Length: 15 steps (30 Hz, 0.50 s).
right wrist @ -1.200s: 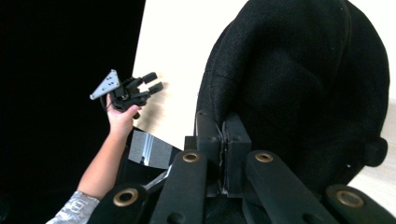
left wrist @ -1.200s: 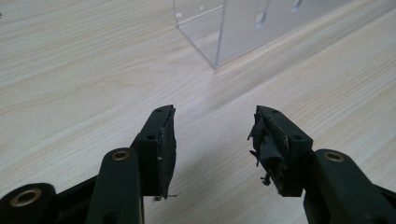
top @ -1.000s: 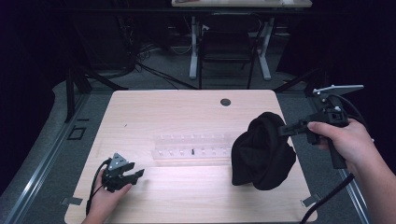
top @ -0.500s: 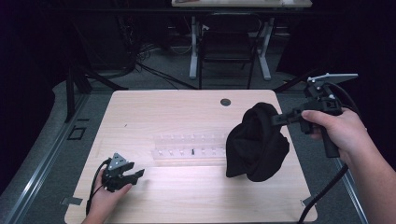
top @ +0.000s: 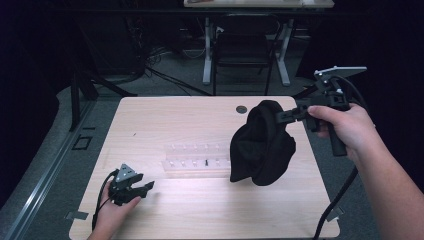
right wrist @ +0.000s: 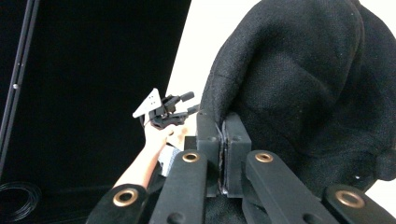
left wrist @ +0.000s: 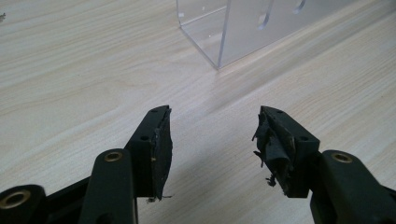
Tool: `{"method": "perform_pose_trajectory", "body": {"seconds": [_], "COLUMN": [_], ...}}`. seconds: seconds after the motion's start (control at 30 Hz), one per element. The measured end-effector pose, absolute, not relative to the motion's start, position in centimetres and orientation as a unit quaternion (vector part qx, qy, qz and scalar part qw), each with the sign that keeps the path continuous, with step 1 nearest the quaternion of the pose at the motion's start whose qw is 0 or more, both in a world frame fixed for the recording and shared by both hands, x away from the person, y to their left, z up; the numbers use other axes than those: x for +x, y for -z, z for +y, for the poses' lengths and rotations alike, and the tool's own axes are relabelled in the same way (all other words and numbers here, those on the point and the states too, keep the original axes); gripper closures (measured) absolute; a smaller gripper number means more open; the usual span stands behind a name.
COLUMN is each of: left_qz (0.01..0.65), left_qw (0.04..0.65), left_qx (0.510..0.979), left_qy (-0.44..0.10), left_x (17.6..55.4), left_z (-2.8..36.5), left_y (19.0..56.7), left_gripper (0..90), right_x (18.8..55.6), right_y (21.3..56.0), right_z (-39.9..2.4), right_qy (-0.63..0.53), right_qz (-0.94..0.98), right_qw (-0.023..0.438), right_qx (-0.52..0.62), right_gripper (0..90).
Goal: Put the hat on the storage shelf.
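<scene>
dark floor and cables ring a pale wooden table (top: pixel 165 125), with a chair and desk legs beyond its far edge. at the near left corner the left gripper (top: pixel 145 188) rests low on the wood in the person's hand, its jaws spread apart with nothing between them; in the left gripper view they point toward the corner of a clear acrylic rack (left wrist: pixel 233 32), which lies across the middle of the table (top: pixel 197 160). to the right of it a black cloth (top: pixel 262 145) hangs in the air above the right half of the table, its lower folds near the rack's right end, whether touching the wood i cannot tell. farthest right, the right gripper (top: pixel 280 116) is clenched on a top edge of that cloth, jaws pressed together on a thin fold in the right gripper view (right wrist: pixel 223 140).

to do the lift well, i'd judge: keep the pinch firm, since only a narrow fold is caught; raise until the hem clears the rack so nothing drags it; move slowly so the hanging bulk doesn't swing. the free left gripper could take a second edge to spread the cloth.
</scene>
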State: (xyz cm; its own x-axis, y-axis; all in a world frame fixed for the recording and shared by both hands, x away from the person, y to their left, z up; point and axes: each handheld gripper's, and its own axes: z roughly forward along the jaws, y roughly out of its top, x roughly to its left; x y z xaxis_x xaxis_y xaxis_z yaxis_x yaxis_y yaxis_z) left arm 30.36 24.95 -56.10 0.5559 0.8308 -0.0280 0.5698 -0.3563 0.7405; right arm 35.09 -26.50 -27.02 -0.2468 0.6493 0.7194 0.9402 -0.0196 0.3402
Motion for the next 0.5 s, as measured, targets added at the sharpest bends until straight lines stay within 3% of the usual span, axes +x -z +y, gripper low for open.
{"method": "perform_pose_trajectory", "body": {"seconds": [0.5], "left_qz": [0.438], "left_qw": [0.365], "left_qx": [0.801], "left_qy": [-0.180], "left_x": [30.4], "left_z": [25.0], "left_y": [56.1], "left_gripper": [42.8], "right_x": [37.3], "right_y": [26.5], "right_z": [-23.9], "right_qy": [0.418], "right_qz": [-0.678], "right_qw": [0.188], "right_qx": [-0.575], "right_gripper": [88.4]}}
